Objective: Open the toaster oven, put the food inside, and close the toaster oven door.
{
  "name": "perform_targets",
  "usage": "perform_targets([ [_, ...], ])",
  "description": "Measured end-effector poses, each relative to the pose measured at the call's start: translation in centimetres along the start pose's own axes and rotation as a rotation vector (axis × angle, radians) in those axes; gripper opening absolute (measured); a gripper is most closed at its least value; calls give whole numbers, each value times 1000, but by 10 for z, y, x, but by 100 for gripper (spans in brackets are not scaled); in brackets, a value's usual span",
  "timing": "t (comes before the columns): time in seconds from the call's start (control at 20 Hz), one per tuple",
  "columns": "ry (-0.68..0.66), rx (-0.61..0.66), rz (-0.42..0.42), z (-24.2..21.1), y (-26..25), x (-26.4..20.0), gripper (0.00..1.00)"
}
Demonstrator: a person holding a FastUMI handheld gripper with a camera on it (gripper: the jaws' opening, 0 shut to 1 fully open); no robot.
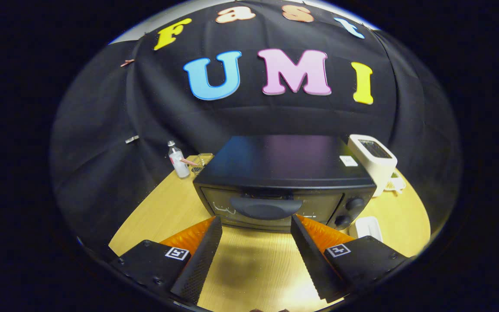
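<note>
The gripper [256,223] is spread wide and holds nothing, its fingertips just short of the shut toaster oven [284,186] on the wooden table [249,260]. The oven's door handle [267,208] lies at mid-frame, between the fingertips. A white toaster [373,162] stands at the oven's right, and a small bottle [177,162] stands at its left.

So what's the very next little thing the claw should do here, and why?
Probably ease forward and slightly up to the door handle. The oven door looks shut, the handle sits just beyond the fingers, and the claw is open with nothing between them, so gripping the handle likely comes first.
</note>
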State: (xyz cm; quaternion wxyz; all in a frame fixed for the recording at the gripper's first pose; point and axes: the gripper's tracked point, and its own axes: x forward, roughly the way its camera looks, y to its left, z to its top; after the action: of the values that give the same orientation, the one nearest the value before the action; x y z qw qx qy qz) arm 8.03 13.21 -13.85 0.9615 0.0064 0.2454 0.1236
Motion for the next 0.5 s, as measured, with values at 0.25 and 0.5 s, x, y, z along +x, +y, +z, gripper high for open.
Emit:
perform_targets([
  [0.25,-140,16,-14,50,-15,-46,98],
  [0.5,-269,52,-118,94,-51,-93,98],
])
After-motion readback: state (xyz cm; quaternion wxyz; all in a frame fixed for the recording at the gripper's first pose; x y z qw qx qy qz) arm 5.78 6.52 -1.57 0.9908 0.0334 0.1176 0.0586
